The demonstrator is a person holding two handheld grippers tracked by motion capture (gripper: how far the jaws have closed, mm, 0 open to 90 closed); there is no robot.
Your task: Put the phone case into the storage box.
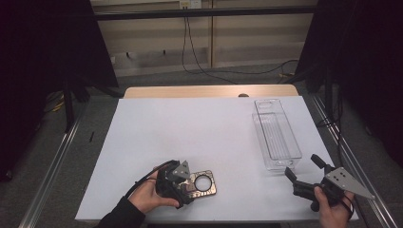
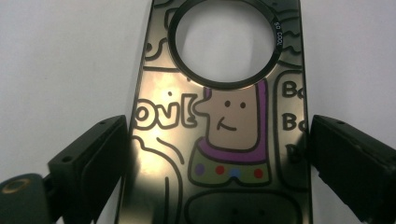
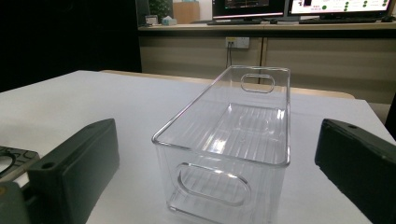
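Left gripper (image 1: 190, 184) over flat decorated plate (image 1: 203, 184) near table's (image 1: 142, 142) front edge, jaws spread just outside its long sides; right gripper (image 1: 304, 172) wide open, empty, near clear bin (image 1: 277, 135) by right edge.

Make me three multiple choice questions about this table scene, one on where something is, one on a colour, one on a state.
1. Where is the clear bin?
A. right side of the table
B. left near corner
C. on the floor

2. What colour frames the cartoon figure on the printed plate?
A. green
B. purple
C. orange

3. How does the left tool stand?
A. shut tight
B. open, jaws either side of the plate
C. lying in the bin

Answers: 1 A, the high view shows it right of centre; 2 B, a purple outline in the left gripper view; 3 B, gaps show at both jaws.
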